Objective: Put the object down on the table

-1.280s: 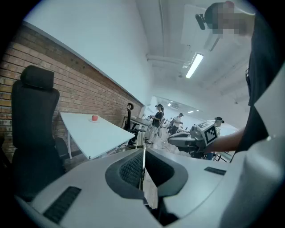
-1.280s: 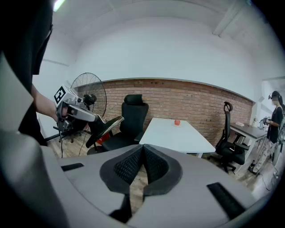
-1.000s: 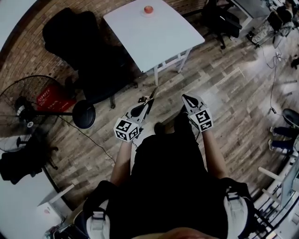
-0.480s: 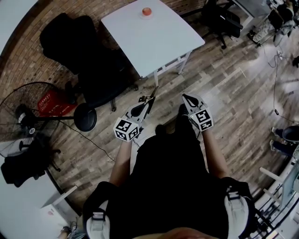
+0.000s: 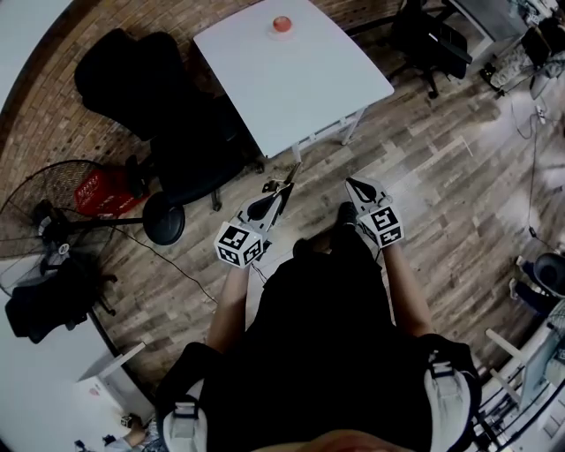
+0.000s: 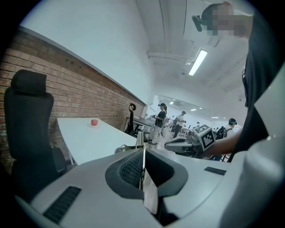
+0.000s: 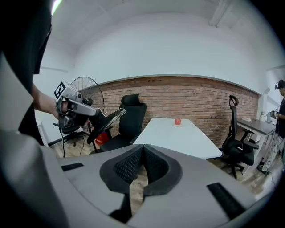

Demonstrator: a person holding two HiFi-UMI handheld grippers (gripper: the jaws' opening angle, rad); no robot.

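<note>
The left gripper (image 6: pixel 142 156) has its jaws clamped on a thin pale strip (image 6: pixel 140 139), seen edge-on. It is probably light and bendy, best pinched flat. The right gripper (image 7: pixel 143 151) has its jaws together, empty. Both are well short of the counter (image 5: pixel 291 79), where a red fruit (image 5: pixel 282 24) sits near the far edge. No writing is legible.

The right gripper (image 7: pixel 143 149) is holding its jaws together (pads touching, nothing between). Beyond them, a red object (image 7: pixel 177 121) is sitting far back on the white table (image 7: pixel 178 139), a black chair (image 7: pixel 130 119) is standing beside the table, and the left gripper (image 7: pixel 121 112) is hovering at left.
</note>
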